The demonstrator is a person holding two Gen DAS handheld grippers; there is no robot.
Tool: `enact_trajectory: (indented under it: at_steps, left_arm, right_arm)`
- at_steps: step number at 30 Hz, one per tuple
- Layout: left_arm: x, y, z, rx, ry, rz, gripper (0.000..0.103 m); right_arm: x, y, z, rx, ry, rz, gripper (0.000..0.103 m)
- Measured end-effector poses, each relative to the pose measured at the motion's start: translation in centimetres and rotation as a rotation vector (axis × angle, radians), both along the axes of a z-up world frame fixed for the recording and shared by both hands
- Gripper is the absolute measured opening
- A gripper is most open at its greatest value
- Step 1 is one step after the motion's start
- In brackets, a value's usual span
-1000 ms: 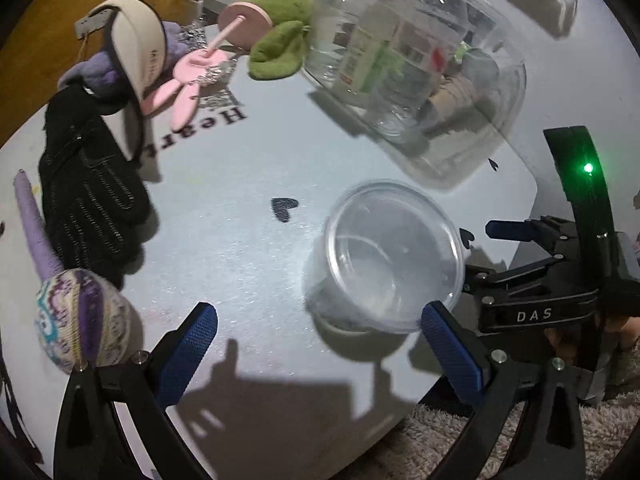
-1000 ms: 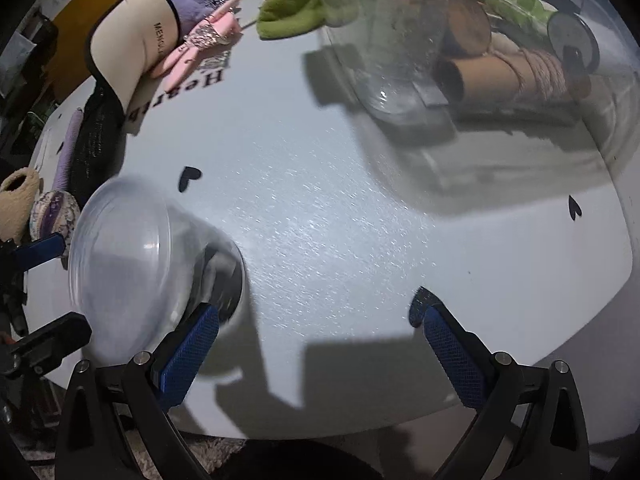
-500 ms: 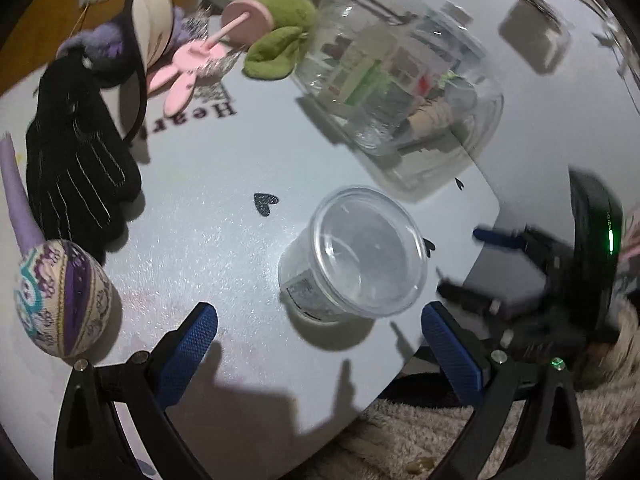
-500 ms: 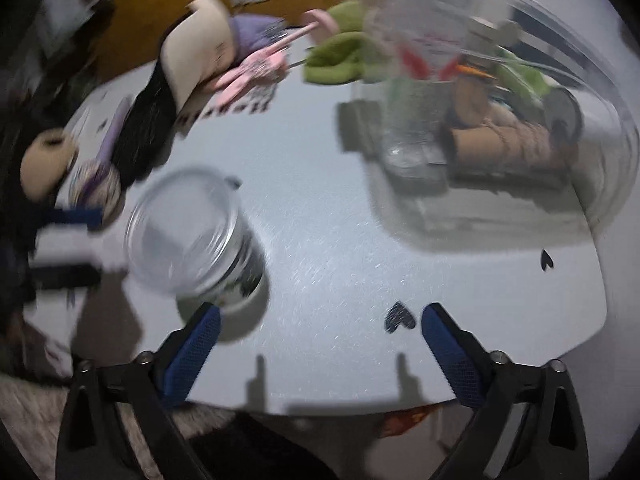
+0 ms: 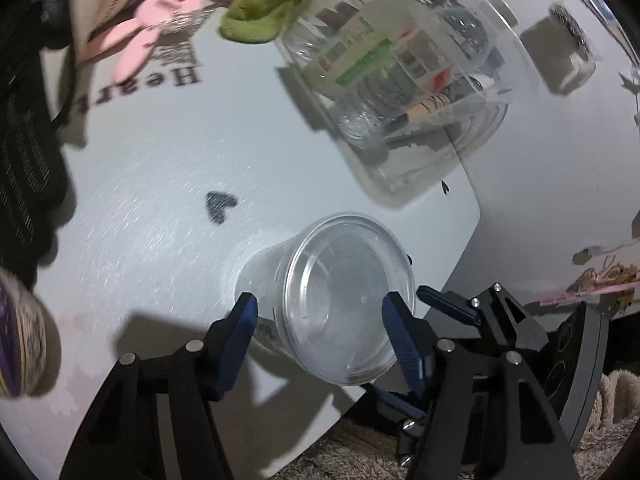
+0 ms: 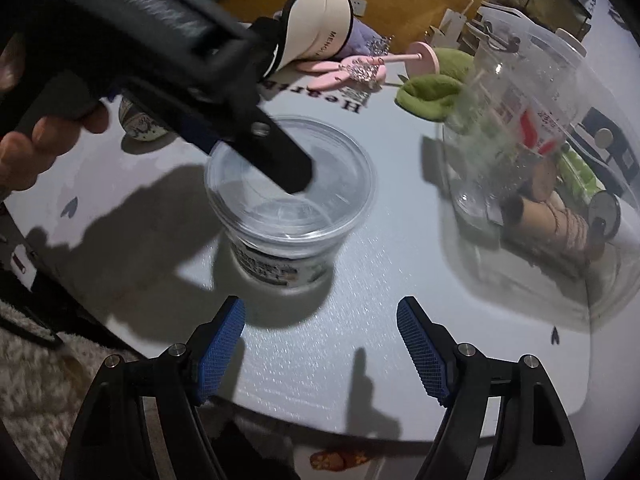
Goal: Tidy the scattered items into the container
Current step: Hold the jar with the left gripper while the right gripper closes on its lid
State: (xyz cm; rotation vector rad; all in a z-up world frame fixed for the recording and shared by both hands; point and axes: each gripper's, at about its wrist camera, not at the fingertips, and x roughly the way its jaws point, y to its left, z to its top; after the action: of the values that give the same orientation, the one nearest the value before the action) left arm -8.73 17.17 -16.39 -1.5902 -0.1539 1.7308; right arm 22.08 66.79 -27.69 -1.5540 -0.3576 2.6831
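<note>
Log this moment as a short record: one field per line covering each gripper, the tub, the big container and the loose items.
left gripper: fingers straddle the clear plastic tub, one pad outside the wall, one at the rim; grip looks closed on it
right gripper: open, empty, above the white table near the tub
tub state: empty, sits on the table
large clear container: already holds cardboard rolls and packets
loose items: green cloth, pink bunny stand, cream visor, black glove
</note>
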Motion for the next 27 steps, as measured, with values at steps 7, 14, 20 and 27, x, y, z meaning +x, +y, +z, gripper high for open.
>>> enact_trajectory:
  at_steps: [7,14,20,27]
  left_arm:
    - [-1.0,2.4,0.1,-0.014,-0.008,-0.125,0.062]
    - [-1.5,3.6,0.2,-0.036,-0.008,-0.217,0.061]
    - [-1.6,3.9,0.2,-0.052,-0.012,-0.279,0.061]
    - [-1.6,4.7,0.2,-0.066,-0.025,-0.333,0.061]
  right_arm:
    - [-0.5,0.9,0.0,-0.022,0.1,0.032,0.079]
    - [-1.3,0.9,-0.6,0.012,0.177,0.1,0.079]
    - [-1.9,1.0,-0.6,-0.01,0.21,0.154,0.082]
    - [-2.9,1.2,-0.7,-0.041,0.251,0.209,0.09]
